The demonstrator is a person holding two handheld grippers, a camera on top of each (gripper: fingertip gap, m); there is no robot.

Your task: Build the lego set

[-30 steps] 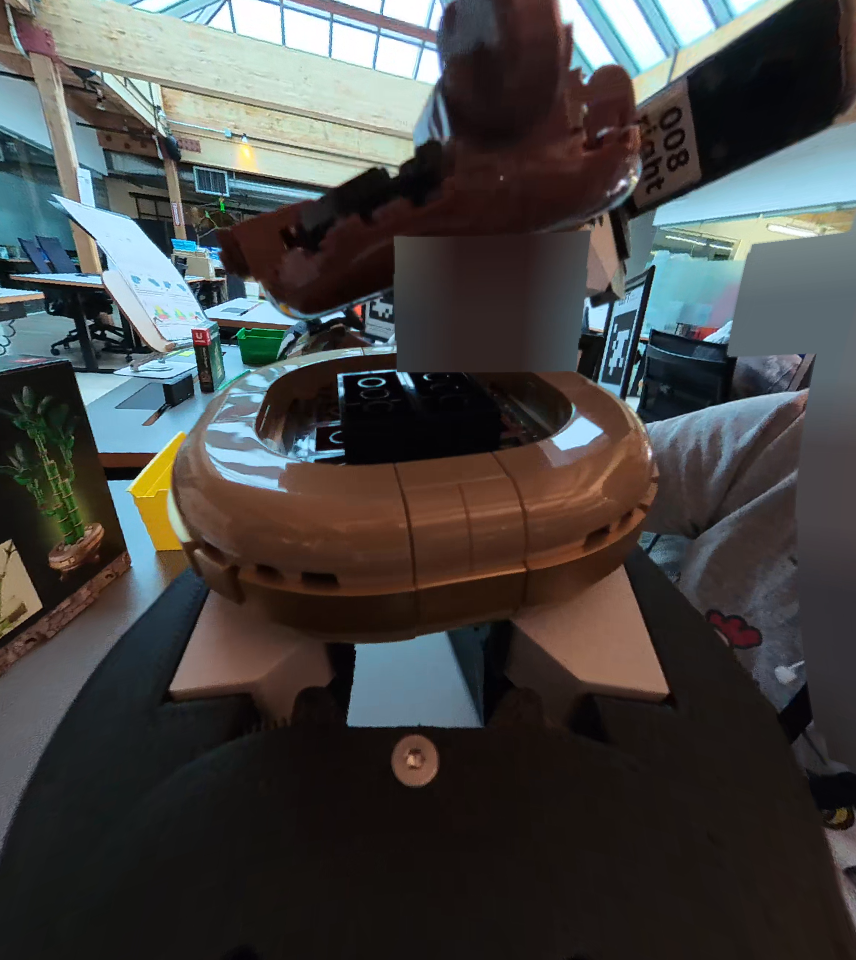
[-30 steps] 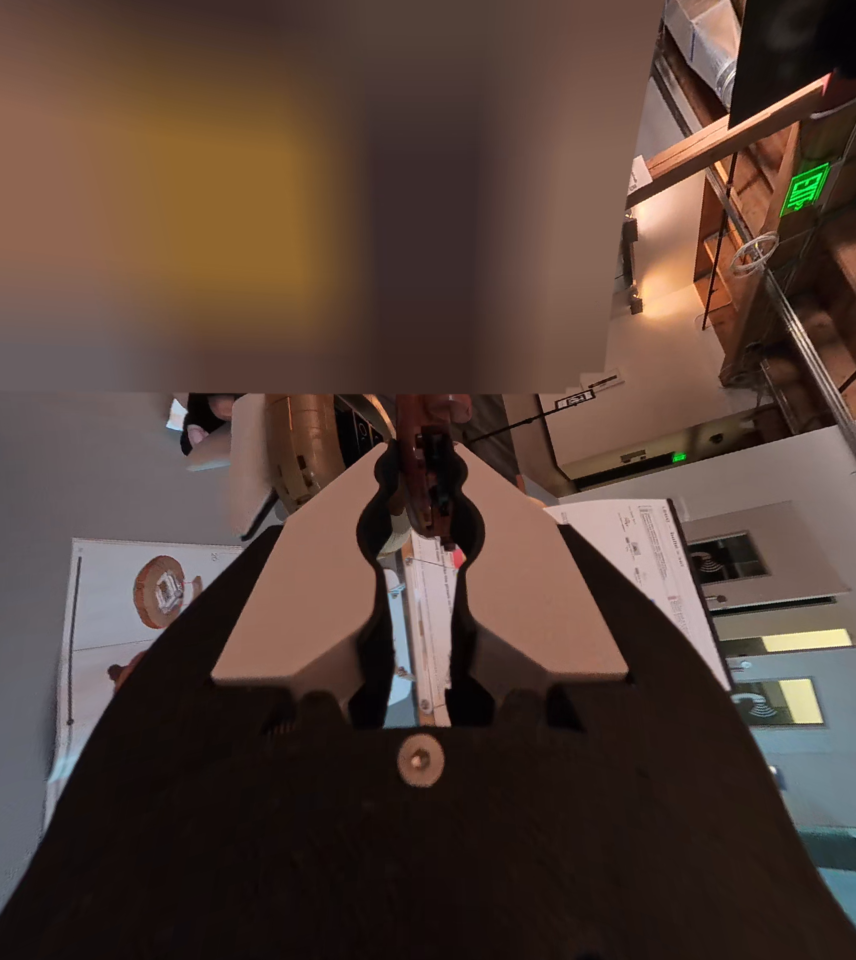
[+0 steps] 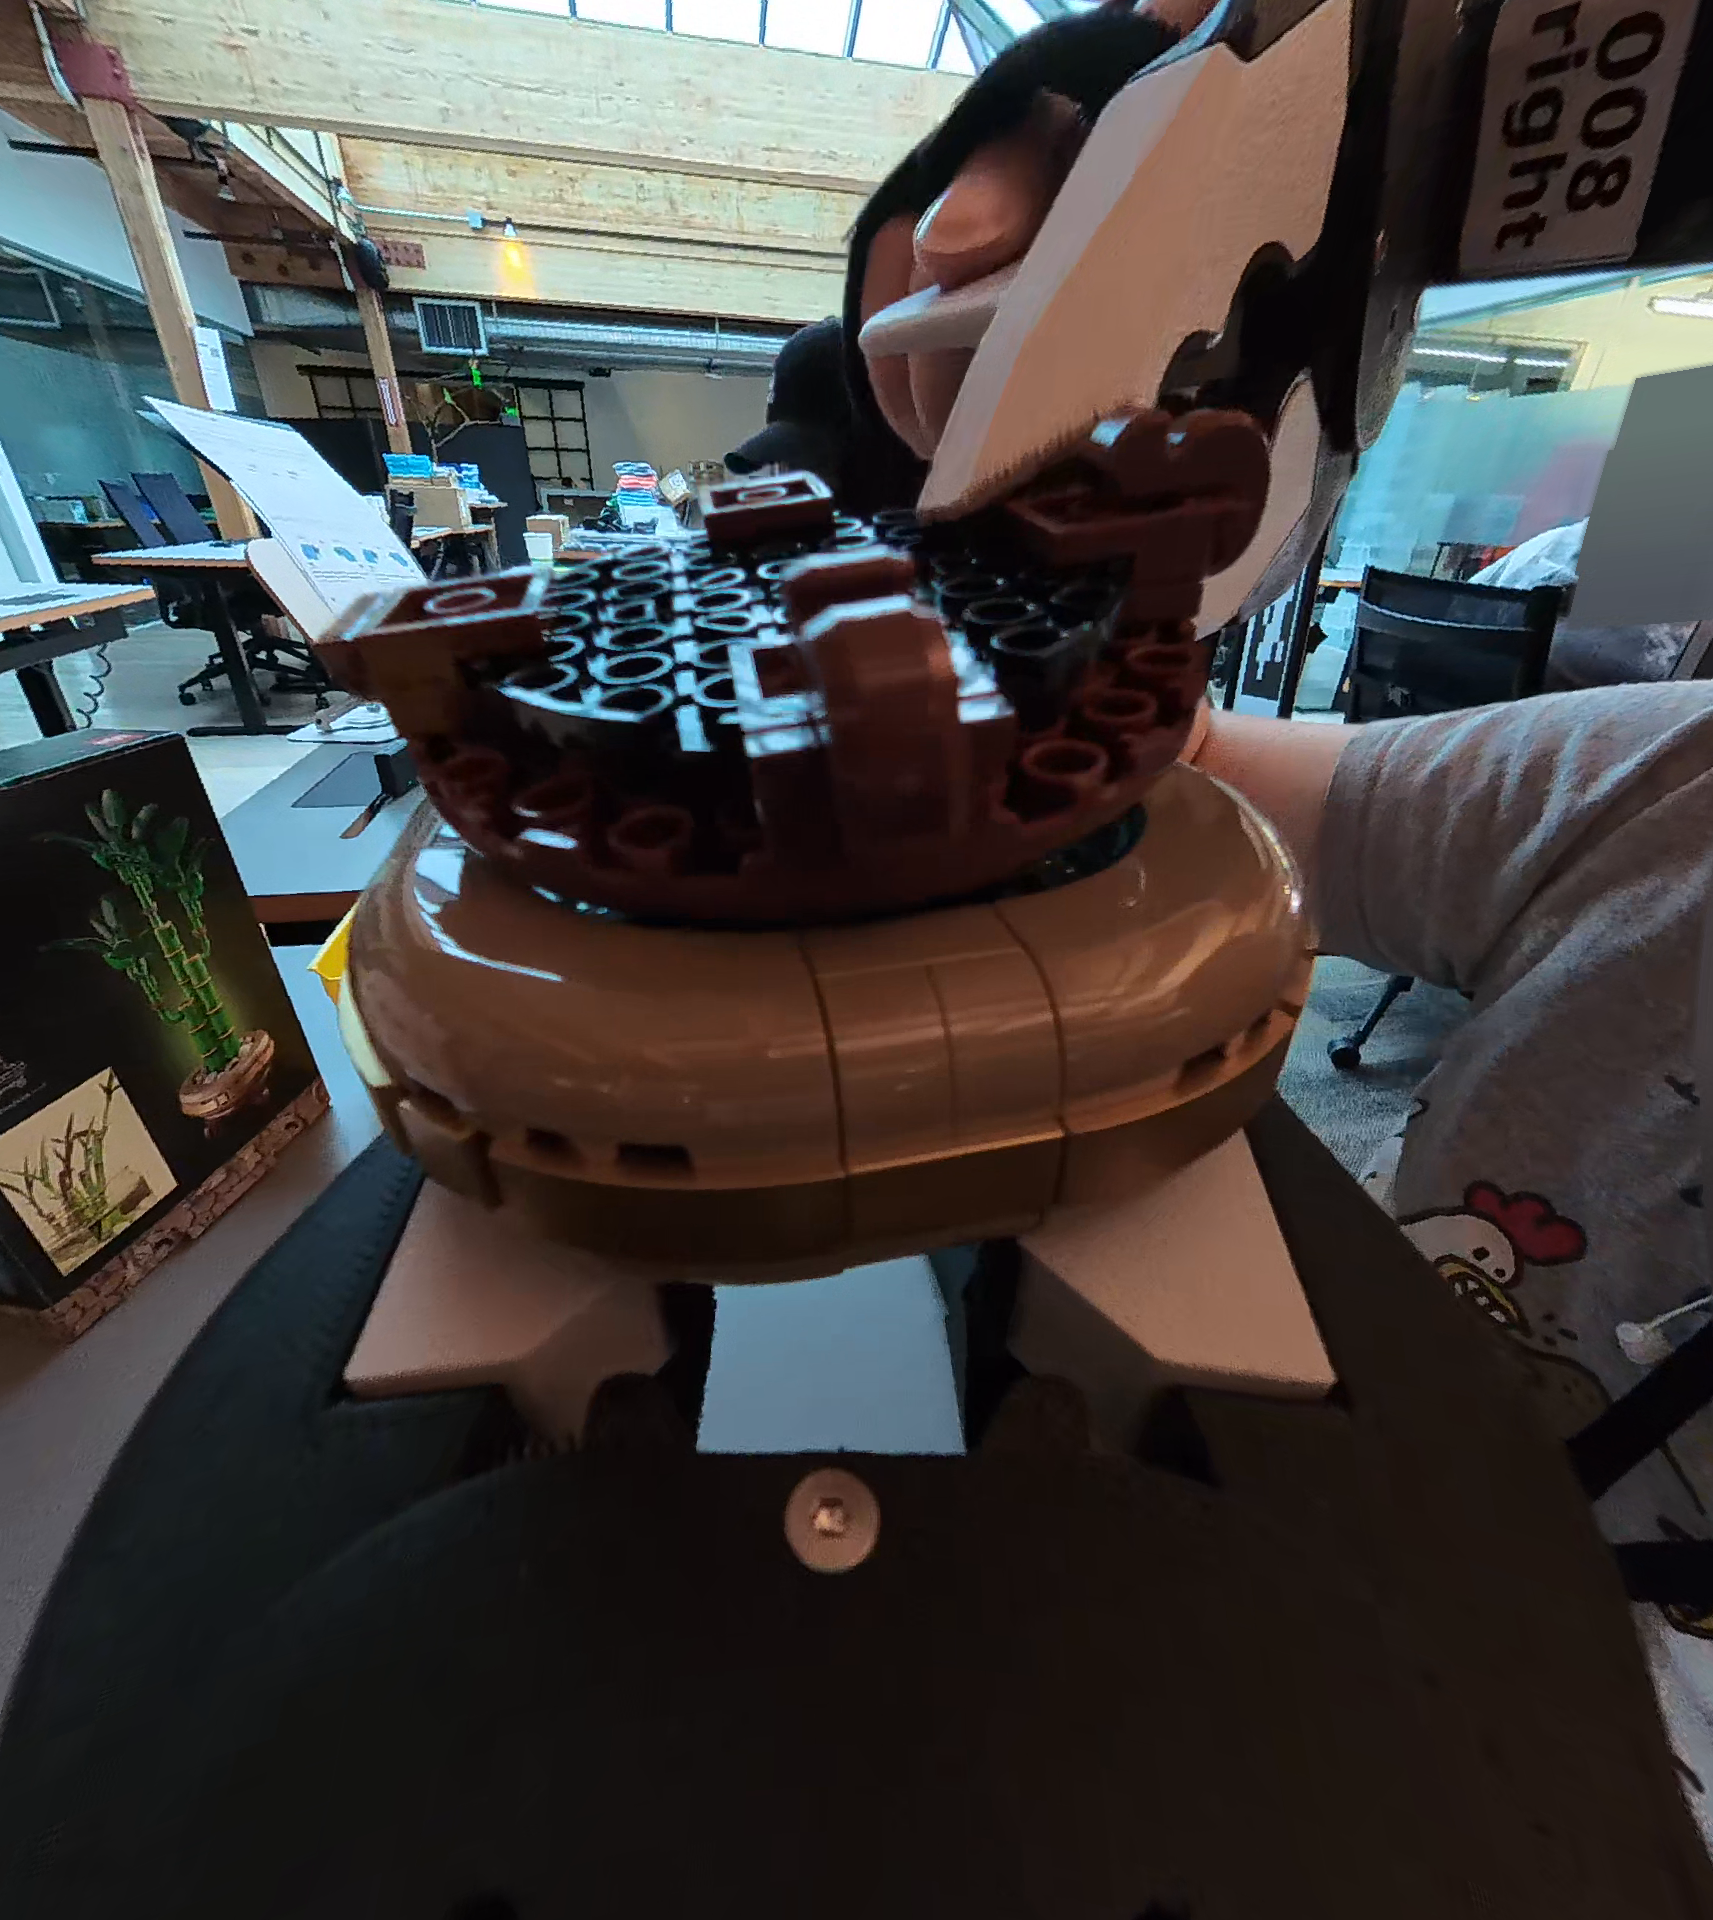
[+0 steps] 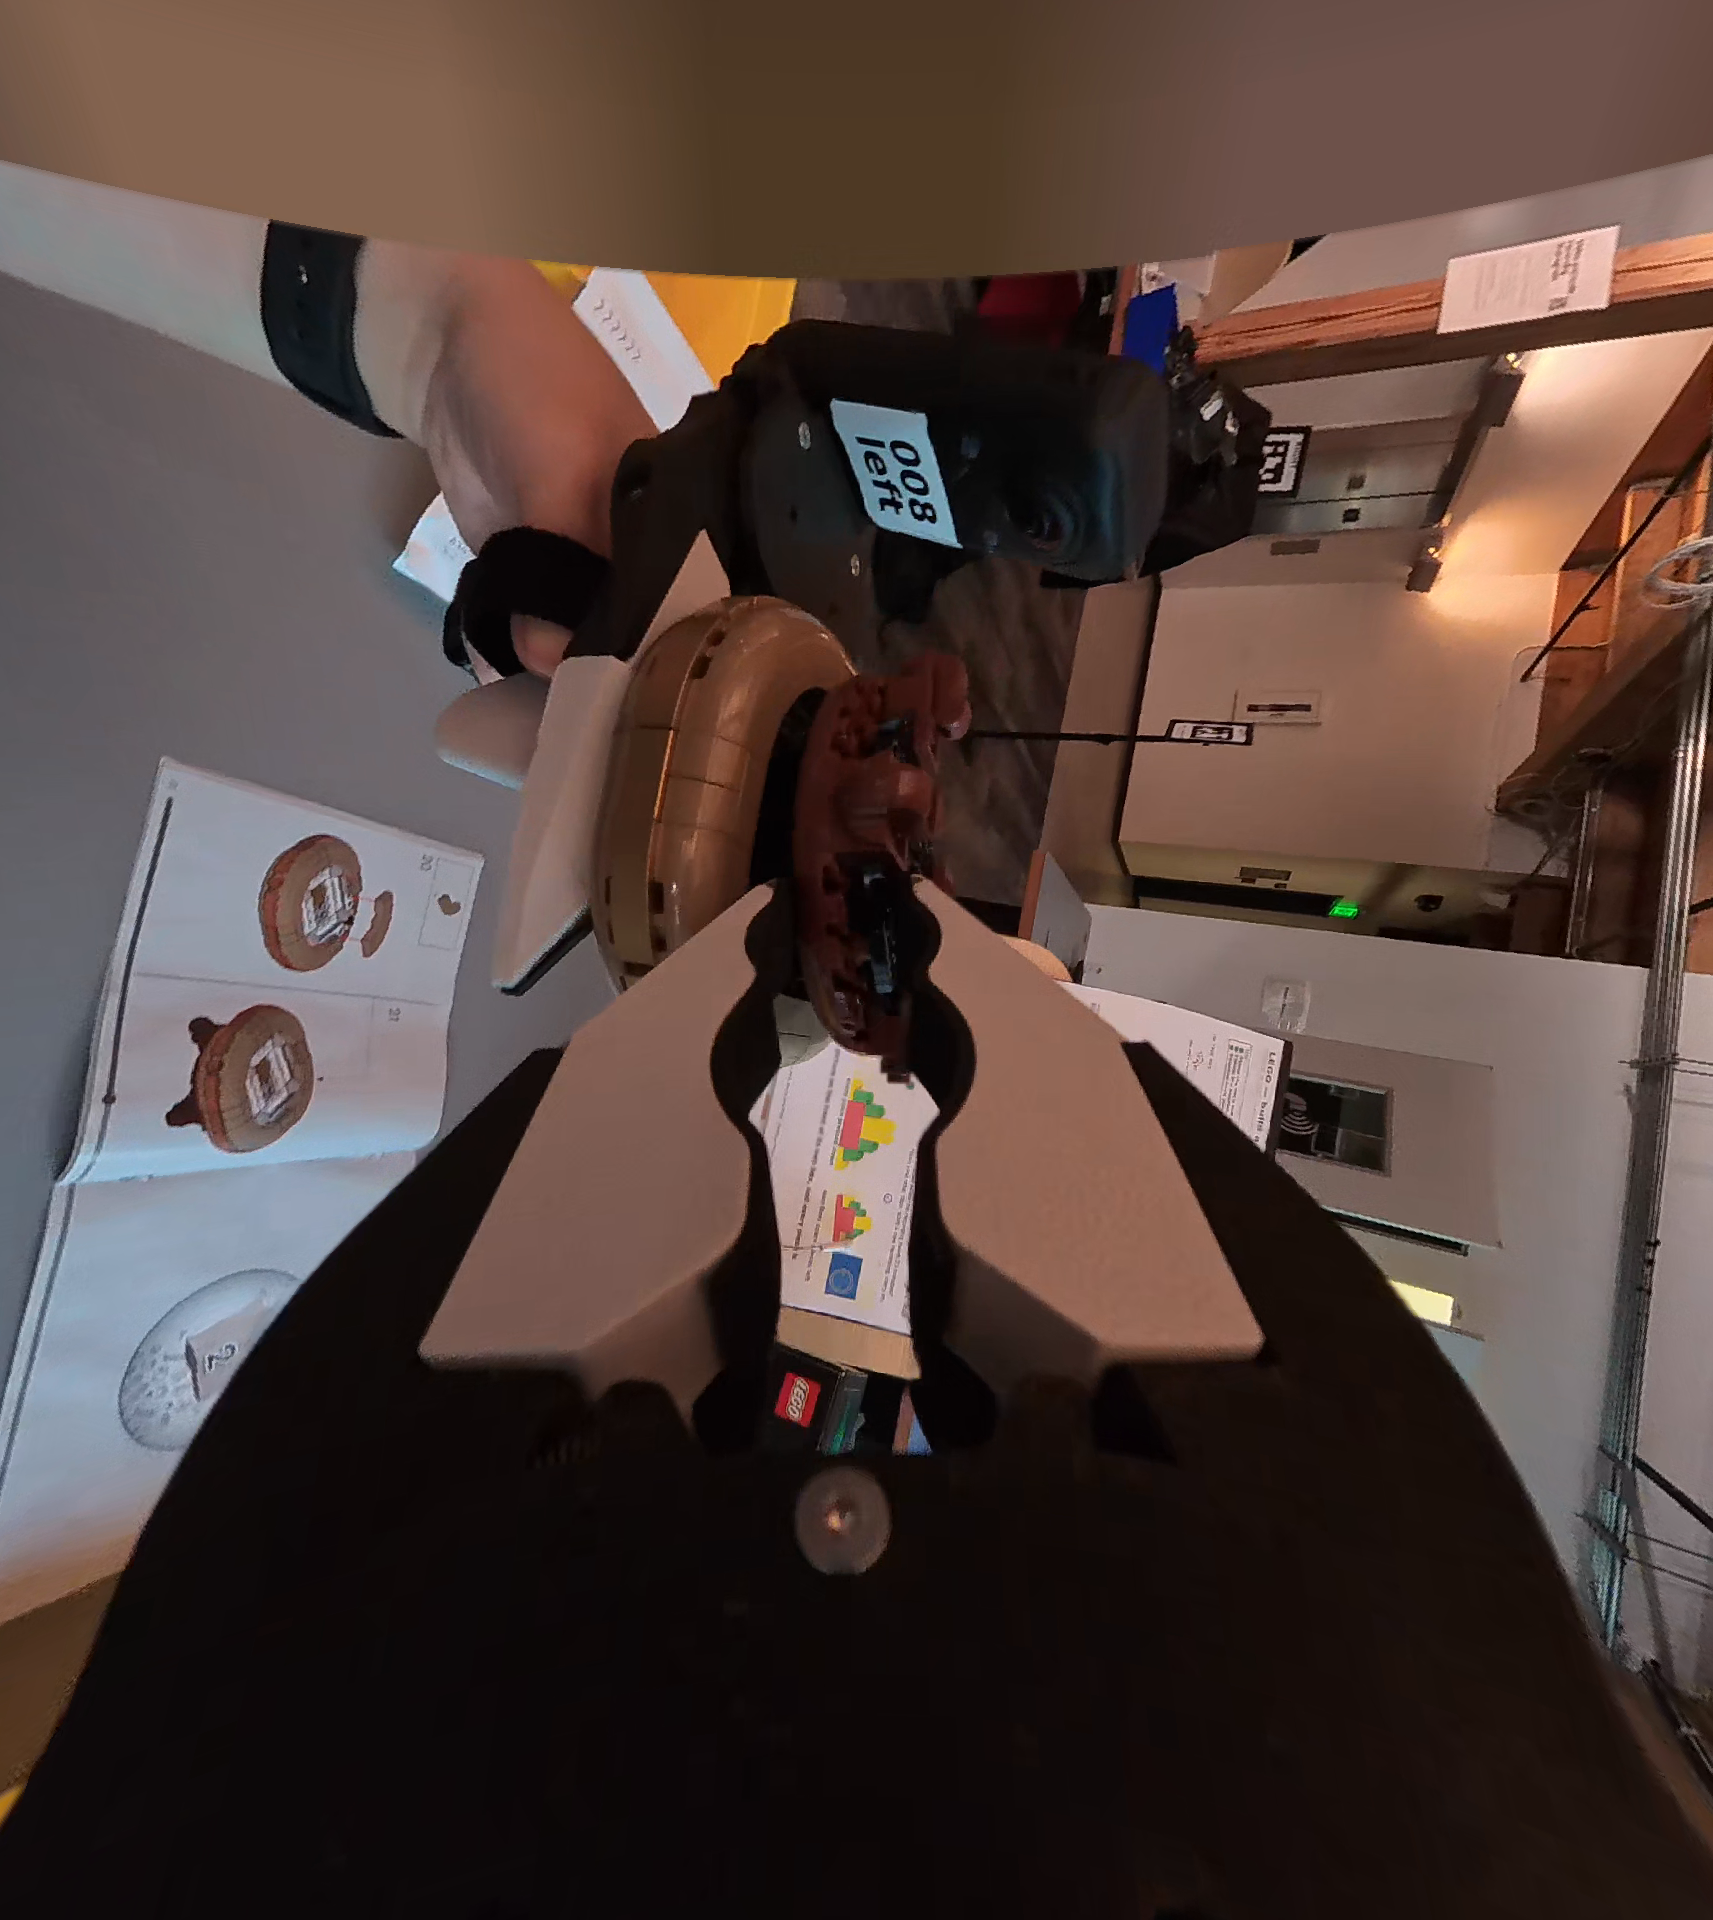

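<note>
Evidently the left tongs (image 3: pixel 831 1236) clamp the tan ring base (image 3: pixel 821 1049) level as a steady seat, while the right tongs (image 4: pixel 857 935), closed on the brown studded plate (image 3: pixel 810 707), rest it on the ring's opening, apparently for pressing home.

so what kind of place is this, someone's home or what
Most likely a shared open-plan office or workshop, not a home. Behind the tan lego pot stand rows of desks with office chairs, under a timber-beamed ceiling with skylights. A lit green exit sign hangs over a doorway.
</note>
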